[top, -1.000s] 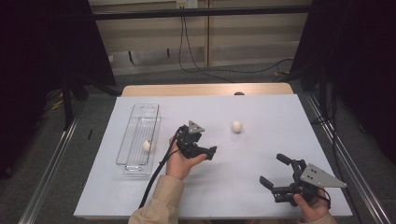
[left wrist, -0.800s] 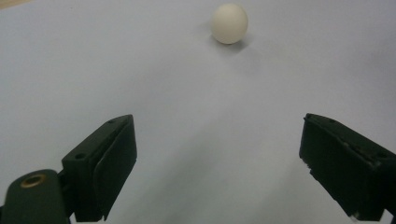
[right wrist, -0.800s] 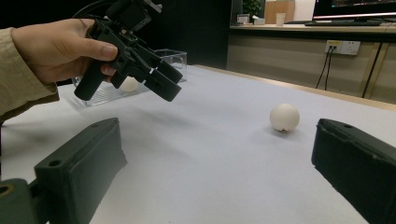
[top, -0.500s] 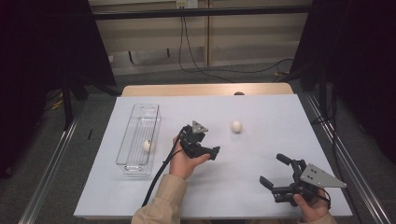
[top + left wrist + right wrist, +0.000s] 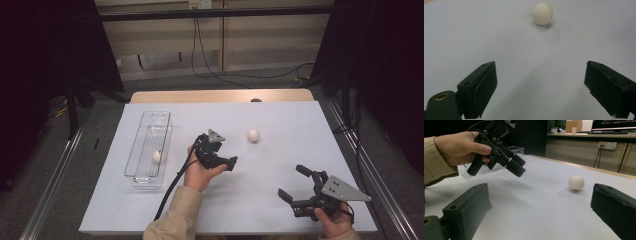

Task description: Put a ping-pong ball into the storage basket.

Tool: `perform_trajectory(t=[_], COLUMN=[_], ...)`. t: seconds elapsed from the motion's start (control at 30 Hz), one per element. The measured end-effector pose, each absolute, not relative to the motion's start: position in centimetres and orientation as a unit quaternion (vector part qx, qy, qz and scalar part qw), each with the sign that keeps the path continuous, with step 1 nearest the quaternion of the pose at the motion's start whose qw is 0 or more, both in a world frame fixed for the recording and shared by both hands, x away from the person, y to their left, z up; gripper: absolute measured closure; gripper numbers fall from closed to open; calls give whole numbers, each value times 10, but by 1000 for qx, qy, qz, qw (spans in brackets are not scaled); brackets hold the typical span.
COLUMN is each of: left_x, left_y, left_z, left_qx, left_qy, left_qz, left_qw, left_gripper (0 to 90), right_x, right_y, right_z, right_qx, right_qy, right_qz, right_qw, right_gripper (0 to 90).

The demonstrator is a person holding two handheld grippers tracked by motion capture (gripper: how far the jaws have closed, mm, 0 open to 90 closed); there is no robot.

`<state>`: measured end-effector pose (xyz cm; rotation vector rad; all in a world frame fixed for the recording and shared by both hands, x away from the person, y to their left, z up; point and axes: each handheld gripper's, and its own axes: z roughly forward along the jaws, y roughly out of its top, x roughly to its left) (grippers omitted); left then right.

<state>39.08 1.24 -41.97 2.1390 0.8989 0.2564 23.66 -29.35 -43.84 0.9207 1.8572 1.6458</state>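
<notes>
Showing no readable writing, plain white ball (image 5: 253, 135), clear tray (image 5: 148, 150)

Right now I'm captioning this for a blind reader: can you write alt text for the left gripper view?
A white ball rests on a pale table, ahead of the left tool, whose two black jaws stand wide open with nothing between them. The ball lies beyond the jaws, untouched.

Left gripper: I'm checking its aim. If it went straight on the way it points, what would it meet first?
Most likely the white ball on the table. It lies ahead of the open left gripper, a little off centre, with bare surface between; depth is hard to judge.
</notes>
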Motion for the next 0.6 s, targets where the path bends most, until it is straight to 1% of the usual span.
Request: perform_trajectory(t=[0.6], left_x=[392], left_y=[3], left_z=[-423], left_qx=[843], left_qy=[351], left_qz=[99], left_qw=[394], left_gripper=[112], right_x=[237], right_y=[-294], right_z=[-438], right_qx=[338], right_qy=[680], right_qz=[603], right_qw=[245], right_gripper=[16])
